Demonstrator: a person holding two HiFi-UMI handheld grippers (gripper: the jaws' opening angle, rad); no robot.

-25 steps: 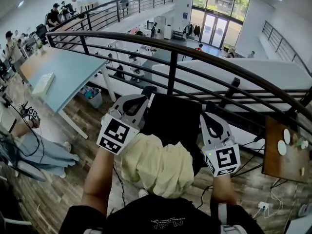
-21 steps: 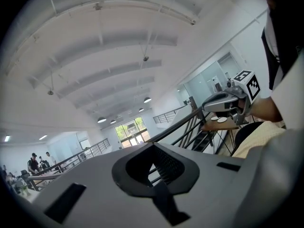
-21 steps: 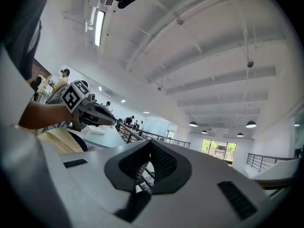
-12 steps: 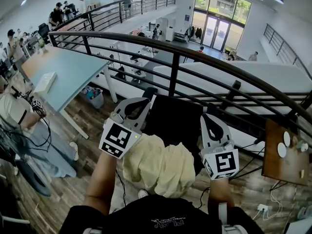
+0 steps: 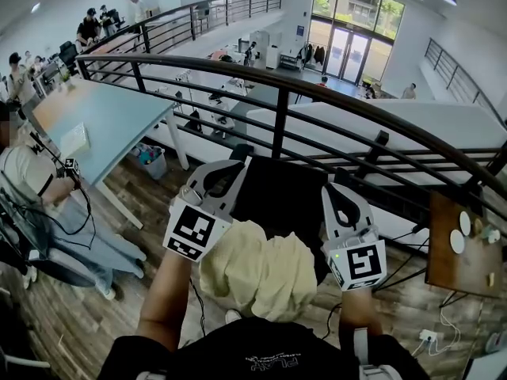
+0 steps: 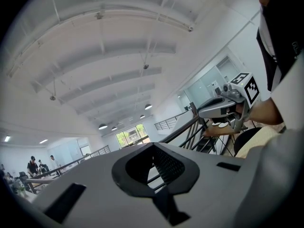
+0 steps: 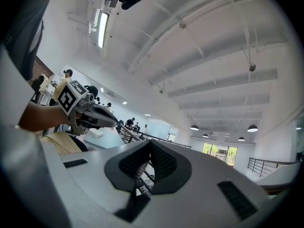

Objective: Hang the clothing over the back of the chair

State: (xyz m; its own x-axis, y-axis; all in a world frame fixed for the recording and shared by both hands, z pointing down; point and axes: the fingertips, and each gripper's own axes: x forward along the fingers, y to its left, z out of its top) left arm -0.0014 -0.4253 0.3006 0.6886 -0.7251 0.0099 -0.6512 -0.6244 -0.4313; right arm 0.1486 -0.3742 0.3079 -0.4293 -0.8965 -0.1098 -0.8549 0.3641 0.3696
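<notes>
A pale yellow garment (image 5: 257, 269) lies bunched between my forearms, just behind both grippers; what it rests on is hidden. In front of it stands the black chair back (image 5: 283, 195). My left gripper (image 5: 230, 169) points level past the chair's left edge, jaws shut with nothing between them. My right gripper (image 5: 339, 191) points the same way at the chair's right edge, also shut and empty. The left gripper view shows the right gripper (image 6: 229, 104) and a corner of the garment (image 6: 252, 145). The right gripper view shows the left gripper (image 7: 90, 114) and the garment (image 7: 61, 142).
A curved black railing (image 5: 279, 109) runs right behind the chair, with a drop to a lower floor beyond. A light blue table (image 5: 95, 117) stands at the left, a seated person (image 5: 36, 192) beside it. A small wooden table (image 5: 463, 248) is at the right.
Both grippers and the garment have stayed nearly still. The seated person at the left has come further into view.
</notes>
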